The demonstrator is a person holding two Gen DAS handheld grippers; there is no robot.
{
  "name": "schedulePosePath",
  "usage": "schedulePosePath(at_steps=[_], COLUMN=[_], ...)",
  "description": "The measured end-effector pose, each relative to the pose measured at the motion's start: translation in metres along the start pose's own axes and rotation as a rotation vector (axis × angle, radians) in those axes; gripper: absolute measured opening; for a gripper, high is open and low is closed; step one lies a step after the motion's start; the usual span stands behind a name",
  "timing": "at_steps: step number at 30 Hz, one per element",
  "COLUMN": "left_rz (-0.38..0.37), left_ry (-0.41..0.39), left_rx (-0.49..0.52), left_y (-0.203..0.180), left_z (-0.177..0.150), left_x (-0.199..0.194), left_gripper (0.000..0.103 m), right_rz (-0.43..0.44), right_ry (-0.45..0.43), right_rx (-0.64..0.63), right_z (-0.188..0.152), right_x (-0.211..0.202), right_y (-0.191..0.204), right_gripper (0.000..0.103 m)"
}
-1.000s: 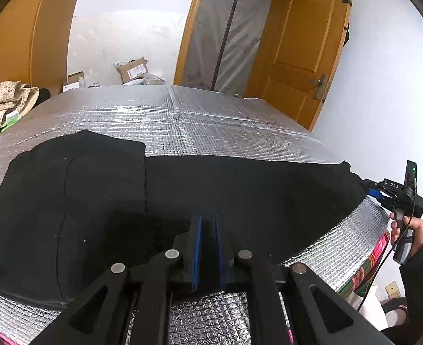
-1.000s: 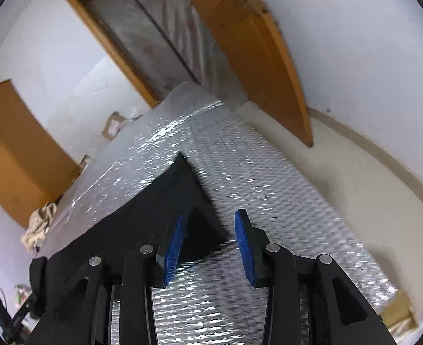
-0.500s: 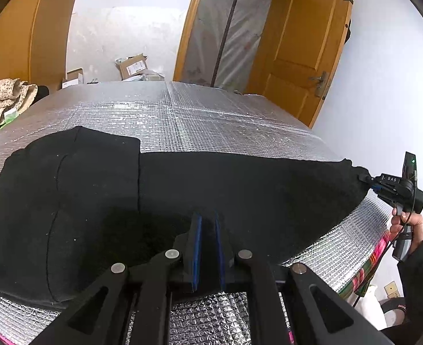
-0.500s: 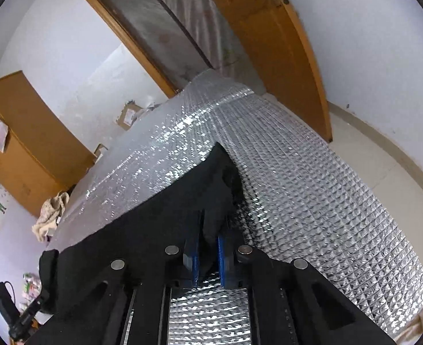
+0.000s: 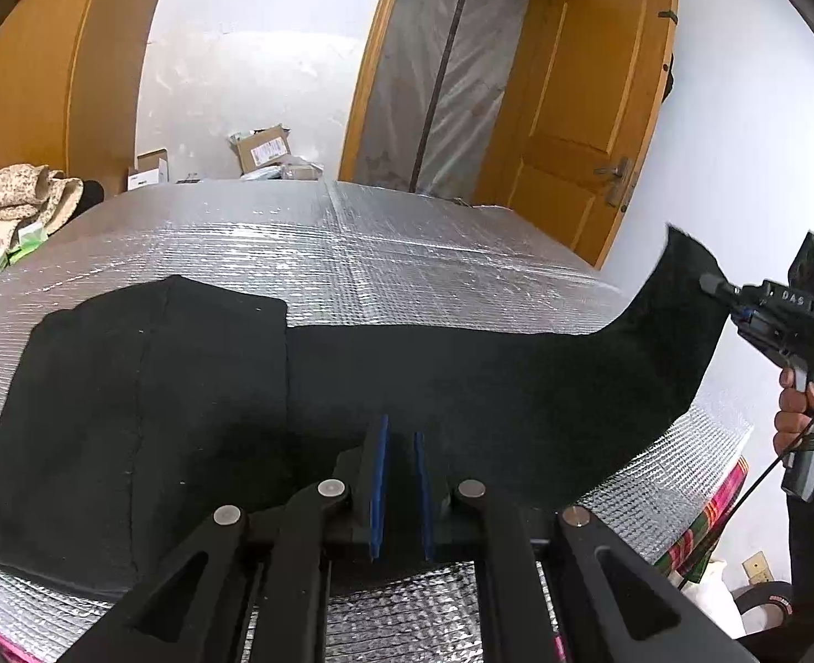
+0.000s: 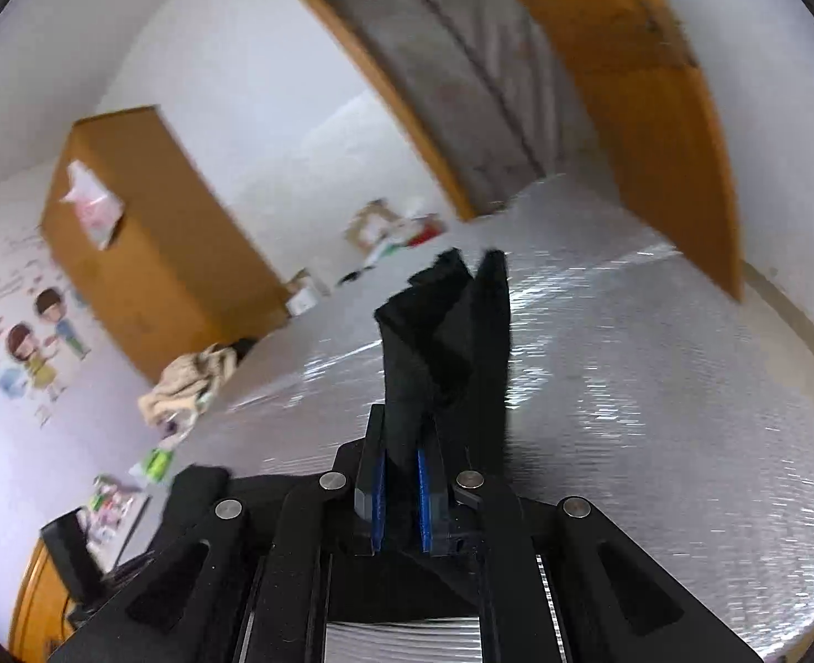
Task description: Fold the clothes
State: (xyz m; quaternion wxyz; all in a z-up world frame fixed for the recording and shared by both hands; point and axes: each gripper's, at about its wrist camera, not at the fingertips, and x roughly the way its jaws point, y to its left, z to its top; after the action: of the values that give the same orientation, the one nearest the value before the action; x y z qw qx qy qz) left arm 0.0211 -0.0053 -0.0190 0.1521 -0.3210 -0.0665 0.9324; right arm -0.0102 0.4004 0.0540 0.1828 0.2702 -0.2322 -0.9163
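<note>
Worktop (image 5: 351,243), foil-covered: bears the spread garment. Garment (image 5: 185,387), black: most lies flat, left part already doubled over; right end lifted clear of the foil, apparently to carry it across for the next fold. Cardboard box (image 5: 263,149) beyond the far edge: open, contents unclear. Right hand-held gripper (image 6: 401,475): clamped on the raised end, cloth bunched upright between its pads. Left hand-held gripper (image 5: 398,475): nearly closed at the near hem, seemingly pinning it; actual grip cannot be confirmed.
</note>
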Motion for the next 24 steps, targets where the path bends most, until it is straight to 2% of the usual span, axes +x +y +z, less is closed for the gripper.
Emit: schedulePosePath(at_steps=[4, 10, 16, 19, 22, 24], left_rz=[0.016, 0.035, 0.049, 0.05, 0.041, 0.023], left_ry=[-0.007, -0.015, -0.017, -0.015, -0.008, -0.001], left_rx=[-0.014, -0.031, -0.045, -0.047, -0.05, -0.054], left_y=[0.004, 0.012, 0.017, 0.019, 0.019, 0.018], left_z=[0.0, -0.001, -0.001, -0.002, -0.004, -0.005], left_x=[-0.004, -0.011, -0.015, -0.016, -0.016, -0.015], left_gripper=[0.009, 0.009, 0.009, 0.009, 0.009, 0.009], right_rz=[0.078, 0.163, 0.206, 0.2, 0.228, 0.267], right_ry=[0.061, 0.198, 0.321, 0.427, 0.504, 0.505], right_rx=[-0.053, -0.111, -0.145, -0.167, -0.191, -0.219], right_z=[-0.013, -0.048, -0.085, -0.106, -0.123, -0.127], right_x=[0.024, 0.075, 0.13, 0.157, 0.169, 0.16], right_y=[0.035, 0.077, 0.109, 0.119, 0.126, 0.13], right_gripper=[0.009, 0.009, 0.01, 0.013, 0.016, 0.02])
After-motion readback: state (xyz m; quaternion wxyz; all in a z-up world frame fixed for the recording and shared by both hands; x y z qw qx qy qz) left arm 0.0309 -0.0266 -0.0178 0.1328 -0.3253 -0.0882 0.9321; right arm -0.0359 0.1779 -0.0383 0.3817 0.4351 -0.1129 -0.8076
